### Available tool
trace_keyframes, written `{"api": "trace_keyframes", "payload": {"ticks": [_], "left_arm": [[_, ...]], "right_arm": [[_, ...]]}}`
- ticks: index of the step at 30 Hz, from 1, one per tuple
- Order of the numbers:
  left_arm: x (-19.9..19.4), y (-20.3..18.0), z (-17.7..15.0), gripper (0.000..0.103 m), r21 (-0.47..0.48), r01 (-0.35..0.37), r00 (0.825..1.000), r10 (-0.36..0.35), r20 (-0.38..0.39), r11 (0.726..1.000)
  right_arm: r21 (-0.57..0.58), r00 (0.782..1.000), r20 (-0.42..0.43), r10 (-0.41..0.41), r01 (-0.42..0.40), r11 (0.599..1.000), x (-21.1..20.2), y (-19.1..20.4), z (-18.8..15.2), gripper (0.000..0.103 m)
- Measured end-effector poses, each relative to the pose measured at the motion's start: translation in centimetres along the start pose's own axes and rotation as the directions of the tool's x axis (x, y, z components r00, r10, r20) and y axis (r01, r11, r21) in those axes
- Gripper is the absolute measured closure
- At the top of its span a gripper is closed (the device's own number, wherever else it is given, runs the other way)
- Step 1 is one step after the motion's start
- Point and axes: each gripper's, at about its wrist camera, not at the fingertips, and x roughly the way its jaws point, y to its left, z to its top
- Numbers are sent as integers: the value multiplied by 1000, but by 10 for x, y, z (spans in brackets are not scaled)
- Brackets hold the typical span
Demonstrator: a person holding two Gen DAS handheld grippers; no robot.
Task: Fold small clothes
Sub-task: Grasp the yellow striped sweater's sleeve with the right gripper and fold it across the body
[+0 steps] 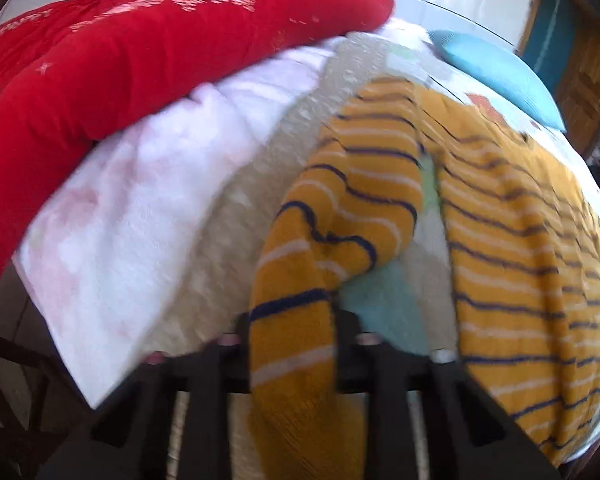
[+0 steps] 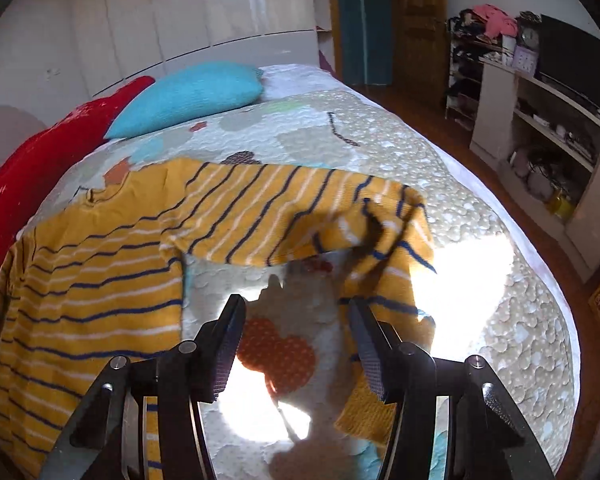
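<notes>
Sweater: a yellow sweater (image 2: 100, 276) with navy and white stripes lies spread on the bed; its body is at the left of the right wrist view, one sleeve stretched rightward and crumpled at its end.
Left gripper: the left gripper (image 1: 292, 344) is clamped on a striped sleeve, which bunches up just beyond the fingers.
Right gripper: the right gripper (image 2: 296, 344) hangs with jaws apart over bare quilt, nothing between them; the crumpled sleeve end lies just beside its right finger.
Surface: a quilt (image 2: 460, 184) with pale bubble pattern and coloured patches, with bright sun patches near the gripper.
Pillows: a red pillow (image 1: 140, 60) and a blue pillow (image 2: 192, 96) at the far left; a white blanket (image 1: 140, 208) lies under the red one.
Room: glossy white wardrobe (image 2: 180, 20) beyond the bed, wooden door (image 2: 420, 20) far, open shelves (image 2: 548, 148) at right, wood floor.
</notes>
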Motion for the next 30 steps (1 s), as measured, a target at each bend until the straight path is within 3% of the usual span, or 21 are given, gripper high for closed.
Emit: {"api": "trace_keyframes", "payload": {"ticks": [2, 4, 6, 10, 12, 13, 14, 16, 19, 21, 24, 25, 26, 27, 28, 30], "left_arm": [[-8, 27, 21, 87, -72, -107, 991, 112, 72, 992], [-14, 54, 37, 87, -152, -196, 971, 213, 105, 969], [-25, 77, 47, 84, -202, -217, 962, 245, 122, 955], [-31, 69, 28, 75, -219, -78, 984, 110, 139, 973], [-36, 50, 6, 58, -189, -2, 990, 28, 139, 982], [-35, 36, -8, 51, -176, 83, 990, -60, 129, 981], [-35, 26, -18, 43, -160, 152, 984, -134, 121, 975], [-38, -5, -44, 43, -98, 262, 963, -253, 92, 960], [-39, -52, -80, 42, 1, 348, 937, -348, 36, 937], [-36, -78, -99, 30, 68, 374, 927, -375, 2, 925], [-46, -116, -120, 28, 184, 294, 952, -304, 27, 938], [-49, -127, -125, 35, 225, 270, 959, -283, 30, 936], [-52, -130, -127, 59, 249, 252, 963, -268, 30, 935], [-55, -130, -126, 78, 274, 239, 966, -256, 31, 932], [-61, -128, -127, 89, 290, 238, 966, -256, 26, 927], [-71, -119, -127, 93, 284, 237, 968, -250, 10, 929]], "right_arm": [[-47, 1000, 4, 11, -11, 999, -6, 13, -5, 45], [-69, 1000, 6, 7, -7, 998, -9, 20, -8, 45], [-76, 1000, 10, -5, 6, 997, -11, 24, -11, 45], [-40, 998, -30, 49, -51, 998, -12, 21, -20, 45], [-20, 991, -66, 118, -119, 993, -12, 21, -28, 45], [-7, 983, -87, 160, -162, 987, -11, 22, -34, 45], [8, 973, -109, 202, -202, 979, -10, 23, -41, 45], [31, 952, -138, 273, -271, 962, -11, 28, -55, 45], [26, 936, -164, 313, -313, 949, -16, 35, -76, 41], [9, 933, -157, 323, -325, 945, -23, 41, -86, 38], [2, 927, -157, 341, -345, 939, -30, 50, -96, 38], [1, 921, -161, 355, -359, 933, -30, 54, -99, 39], [-2, 913, -171, 370, -376, 927, -31, 60, -102, 54], [-7, 907, -185, 378, -386, 923, -30, 66, -104, 78], [-5, 901, -201, 385, -393, 919, -29, 70, -106, 85], [32, 884, -212, 417, -420, 907, -32, 68, -109, 90]]}}
